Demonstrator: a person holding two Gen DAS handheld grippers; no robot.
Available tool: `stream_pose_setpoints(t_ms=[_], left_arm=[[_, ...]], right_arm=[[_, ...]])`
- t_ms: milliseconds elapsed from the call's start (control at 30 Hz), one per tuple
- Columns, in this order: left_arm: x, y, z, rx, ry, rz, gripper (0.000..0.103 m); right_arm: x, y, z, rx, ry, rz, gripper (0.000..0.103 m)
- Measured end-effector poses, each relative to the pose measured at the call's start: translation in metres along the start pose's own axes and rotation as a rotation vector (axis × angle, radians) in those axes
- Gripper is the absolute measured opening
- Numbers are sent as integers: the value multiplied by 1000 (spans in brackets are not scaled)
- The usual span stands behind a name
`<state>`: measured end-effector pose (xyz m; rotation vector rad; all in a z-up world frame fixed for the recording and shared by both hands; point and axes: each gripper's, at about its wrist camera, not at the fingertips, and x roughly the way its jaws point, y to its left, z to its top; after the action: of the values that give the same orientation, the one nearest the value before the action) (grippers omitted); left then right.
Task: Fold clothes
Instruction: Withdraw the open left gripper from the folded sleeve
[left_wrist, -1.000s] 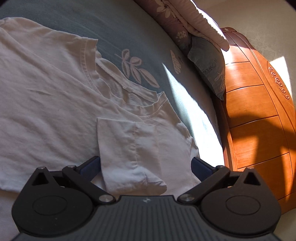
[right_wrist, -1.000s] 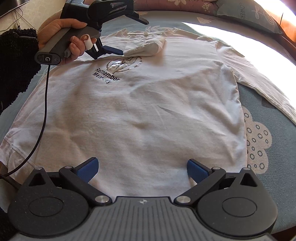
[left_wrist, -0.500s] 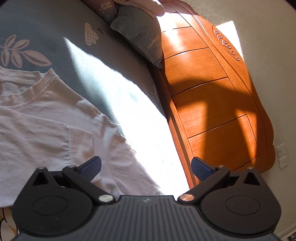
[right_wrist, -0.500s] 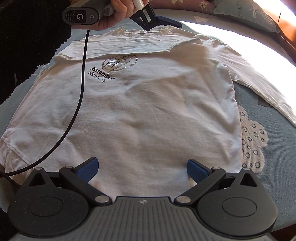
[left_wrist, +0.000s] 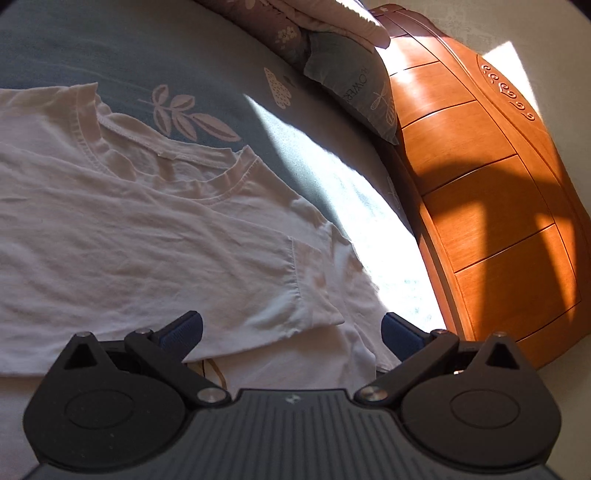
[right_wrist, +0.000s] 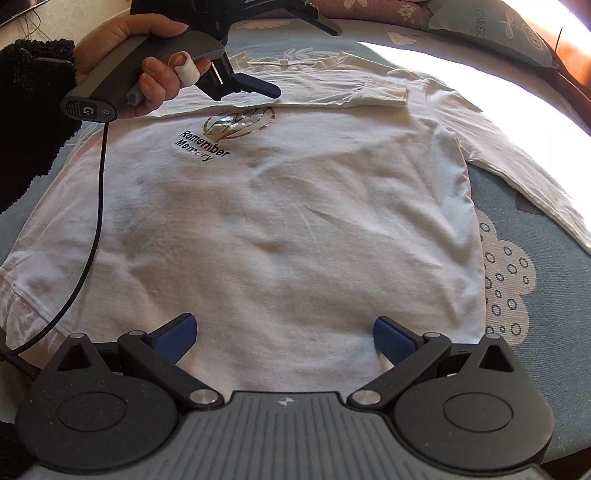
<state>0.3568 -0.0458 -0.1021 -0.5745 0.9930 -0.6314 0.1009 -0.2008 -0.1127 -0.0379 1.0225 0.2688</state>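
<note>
Pillow (left_wrist: 354, 86) beyond shirt (right_wrist: 295, 221), headboard (left_wrist: 491, 206) alongside.

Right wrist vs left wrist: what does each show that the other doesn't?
Right wrist only: the shirt's print, the outstretched sleeve, the hand holding the left gripper, and its cable.
Left wrist only: the wooden headboard and wall.
Both: the white shirt, its collar, the folded sleeve, the sunlit bedsheet, a pillow.

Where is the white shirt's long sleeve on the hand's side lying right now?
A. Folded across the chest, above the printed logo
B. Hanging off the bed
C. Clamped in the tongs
A: the sleeve lies flat across the T-shirt, just above the logo.
</note>
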Motion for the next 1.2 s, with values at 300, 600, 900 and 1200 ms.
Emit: stream_pose_setpoints(t_ms=[300, 600, 900, 1200], left_arm=[[-121, 29, -29, 513, -112, 669, 102], [-125, 82, -44, 453, -175, 824, 102], [-160, 122, -55, 349, -285, 860, 103], [-209, 123, -55, 208, -392, 730, 102]], right_arm=[[3, 6, 1, -19, 10, -32, 103], [6, 16, 6, -40, 44, -87, 103], [9, 26, 8, -51, 65, -104, 103], [11, 34, 10, -78, 64, -109, 103]])
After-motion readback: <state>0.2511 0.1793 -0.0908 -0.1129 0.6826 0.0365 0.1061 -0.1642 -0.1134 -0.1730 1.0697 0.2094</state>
